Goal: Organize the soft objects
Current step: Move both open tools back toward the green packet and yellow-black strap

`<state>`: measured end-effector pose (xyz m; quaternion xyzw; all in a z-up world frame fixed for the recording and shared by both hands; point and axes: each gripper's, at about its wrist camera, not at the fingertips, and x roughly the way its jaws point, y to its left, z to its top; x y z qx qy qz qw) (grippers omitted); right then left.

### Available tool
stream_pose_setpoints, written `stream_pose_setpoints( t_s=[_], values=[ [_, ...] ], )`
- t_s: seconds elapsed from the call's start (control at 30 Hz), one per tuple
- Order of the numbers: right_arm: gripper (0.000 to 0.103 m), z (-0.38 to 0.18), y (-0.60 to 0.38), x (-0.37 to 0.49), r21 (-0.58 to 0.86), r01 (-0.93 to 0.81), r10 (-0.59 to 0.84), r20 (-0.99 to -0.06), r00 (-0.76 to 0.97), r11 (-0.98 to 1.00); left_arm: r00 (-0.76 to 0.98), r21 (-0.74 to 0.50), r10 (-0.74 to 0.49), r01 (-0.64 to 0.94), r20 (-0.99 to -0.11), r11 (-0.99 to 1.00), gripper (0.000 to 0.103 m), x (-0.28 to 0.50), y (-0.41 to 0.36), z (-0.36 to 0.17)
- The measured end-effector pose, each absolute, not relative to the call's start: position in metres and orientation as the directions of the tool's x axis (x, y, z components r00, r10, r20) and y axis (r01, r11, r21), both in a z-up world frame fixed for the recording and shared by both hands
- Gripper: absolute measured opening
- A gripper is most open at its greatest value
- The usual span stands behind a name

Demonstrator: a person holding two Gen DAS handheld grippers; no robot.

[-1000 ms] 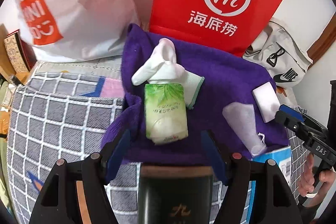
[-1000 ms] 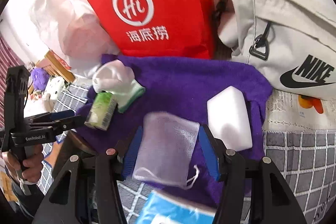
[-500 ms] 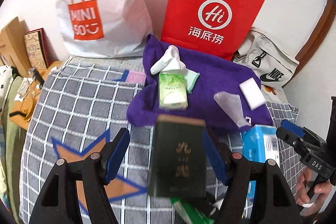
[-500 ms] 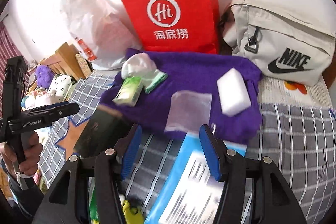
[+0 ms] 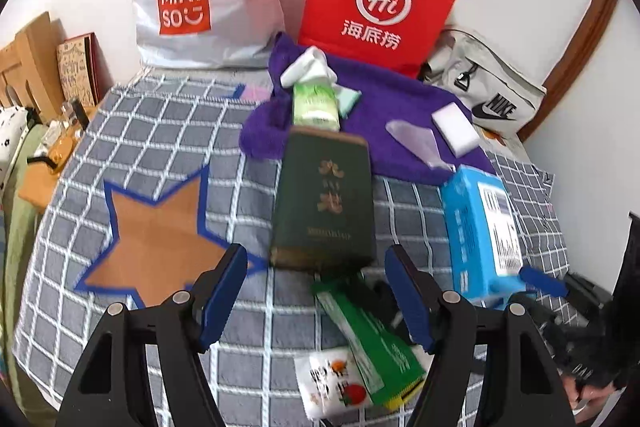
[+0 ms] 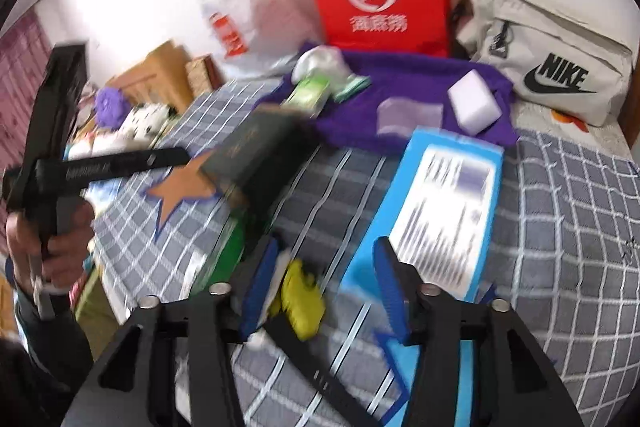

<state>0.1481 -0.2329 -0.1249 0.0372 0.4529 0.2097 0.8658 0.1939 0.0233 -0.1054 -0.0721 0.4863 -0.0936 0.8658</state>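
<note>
Soft things lie together on the purple towel (image 5: 400, 115) at the far side of the bed (image 5: 160, 131): a green tissue pack (image 5: 316, 105), a white sponge (image 5: 456, 129) and a small mesh pouch (image 5: 416, 143). Both grippers hold nothing; the left gripper (image 5: 316, 299) has its fingers wide apart, the right gripper (image 6: 324, 287) has just been closing its fingers, still empty. I judge all are light and squashy; take the sponge by its sides.

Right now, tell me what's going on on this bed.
A person holds a gripper in each hand above the checked bedspread. The left gripper stands open and empty near a dark green box. The right gripper holds nothing beside a blue box; its jaws have just been closing. On the purple towel lie a tissue pack, a white sponge and a mesh pouch.
</note>
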Motion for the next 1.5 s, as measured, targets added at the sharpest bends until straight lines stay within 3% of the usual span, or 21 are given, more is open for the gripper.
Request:
stream_pose_setpoints(
  t_s=[0.4,0.57,0.63,0.77,1.13,1.5],
  values=[
    [0.046,-0.185,-0.229,0.091,0.238,-0.37,0.387,-0.828,0.407,0.898,0.49,-0.242,-0.249,0.079,-0.835,0.967,0.07,0.16,0.023,-0.129],
    [0.045,-0.204,-0.213,0.083,0.112,-0.378,0.285,-0.85,0.443,0.919,0.483,-0.241,-0.257,0.096,-0.837,0.966,0.07,0.155,0.018,-0.135],
    [0.039,-0.204,-0.21,0.083,0.076,-0.373,0.263,-0.837,0.48,0.925,0.479,-0.24,-0.257,0.097,-0.839,0.966,0.07,0.153,0.018,-0.138],
    [0.007,-0.205,-0.212,0.086,0.006,-0.361,0.203,-0.835,0.511,0.933,0.465,-0.227,-0.247,0.098,-0.85,0.969,0.07,0.15,0.02,-0.145],
    [0.003,-0.194,-0.256,0.084,0.083,-0.239,0.199,-0.831,0.519,0.968,0.412,-0.234,-0.273,0.142,-0.869,0.962,0.07,0.151,0.002,-0.165],
    [0.004,-0.209,-0.257,0.093,0.152,-0.236,0.255,-0.82,0.512,0.96,0.35,-0.231,-0.285,0.189,-0.892,0.954,0.07,0.165,-0.03,-0.184]
  ],
)
